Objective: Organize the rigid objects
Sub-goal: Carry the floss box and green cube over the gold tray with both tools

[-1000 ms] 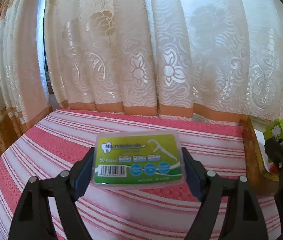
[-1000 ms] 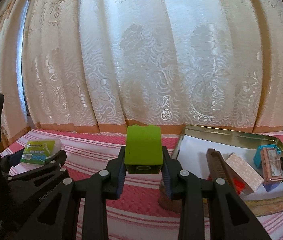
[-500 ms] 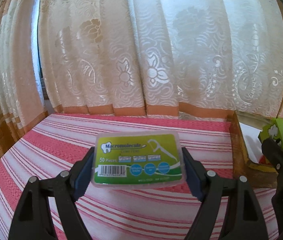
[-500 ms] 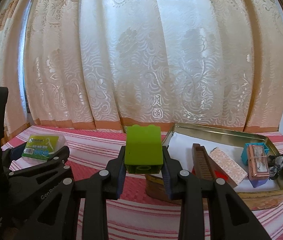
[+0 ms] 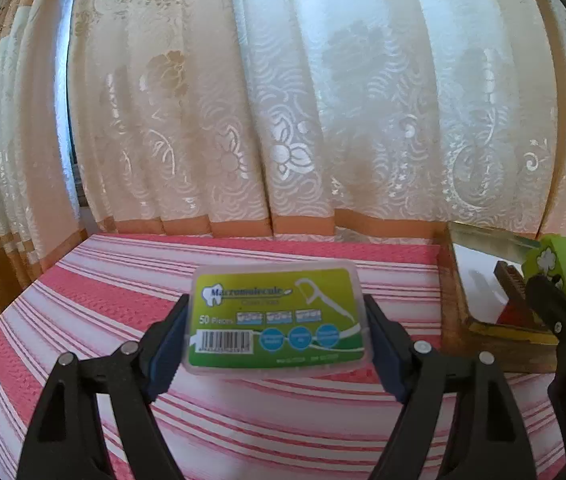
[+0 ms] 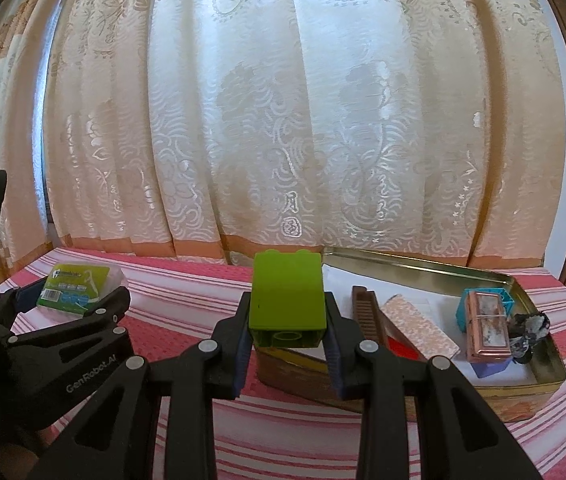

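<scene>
My left gripper (image 5: 275,328) is shut on a clear floss-pick box (image 5: 277,316) with a green label, held flat above the striped cloth. In the right wrist view that box (image 6: 79,288) and the left gripper (image 6: 69,304) show at the far left. My right gripper (image 6: 287,328) is shut on a lime-green toy brick (image 6: 287,300), held above the near left corner of a gold metal tray (image 6: 423,270). From the left wrist view the same brick (image 5: 557,266) appears at the right edge, over the tray (image 5: 483,236).
The tray holds a brown comb (image 6: 369,316), a patterned pink box (image 6: 419,326), a copper case (image 6: 487,326) on blue blocks, a red piece (image 6: 403,348) and a dark crumpled item (image 6: 529,330). A red-and-white striped cloth (image 5: 123,280) covers the table. Cream curtains (image 6: 283,120) hang behind.
Both grippers have moved right with their loads. The tray now lies closer and more under the green brick, and more of it shows in the left wrist view.
</scene>
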`<act>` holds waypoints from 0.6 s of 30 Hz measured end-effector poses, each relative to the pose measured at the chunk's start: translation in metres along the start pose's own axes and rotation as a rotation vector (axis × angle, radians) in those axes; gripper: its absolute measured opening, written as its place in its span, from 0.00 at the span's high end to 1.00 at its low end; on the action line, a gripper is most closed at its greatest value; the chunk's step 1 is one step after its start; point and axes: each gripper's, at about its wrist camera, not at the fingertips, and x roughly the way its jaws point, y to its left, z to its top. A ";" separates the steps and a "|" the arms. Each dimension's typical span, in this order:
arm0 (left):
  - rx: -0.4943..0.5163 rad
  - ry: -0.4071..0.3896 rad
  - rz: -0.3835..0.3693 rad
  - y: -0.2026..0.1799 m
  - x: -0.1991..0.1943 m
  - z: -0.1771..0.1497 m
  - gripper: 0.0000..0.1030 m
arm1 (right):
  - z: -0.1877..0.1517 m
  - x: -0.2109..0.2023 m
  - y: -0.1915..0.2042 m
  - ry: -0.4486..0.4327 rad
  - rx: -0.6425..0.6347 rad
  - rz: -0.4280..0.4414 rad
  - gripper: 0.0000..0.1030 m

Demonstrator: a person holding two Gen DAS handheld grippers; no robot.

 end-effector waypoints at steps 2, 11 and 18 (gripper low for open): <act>-0.004 0.003 -0.008 -0.002 -0.001 -0.001 0.22 | 0.000 -0.002 -0.001 -0.003 -0.006 -0.003 0.67; 0.005 0.004 -0.033 -0.018 -0.008 -0.002 0.22 | -0.002 -0.011 -0.013 -0.021 -0.018 -0.005 0.67; 0.004 0.003 -0.049 -0.027 -0.012 -0.003 0.22 | -0.001 -0.018 -0.026 -0.036 -0.005 -0.010 0.67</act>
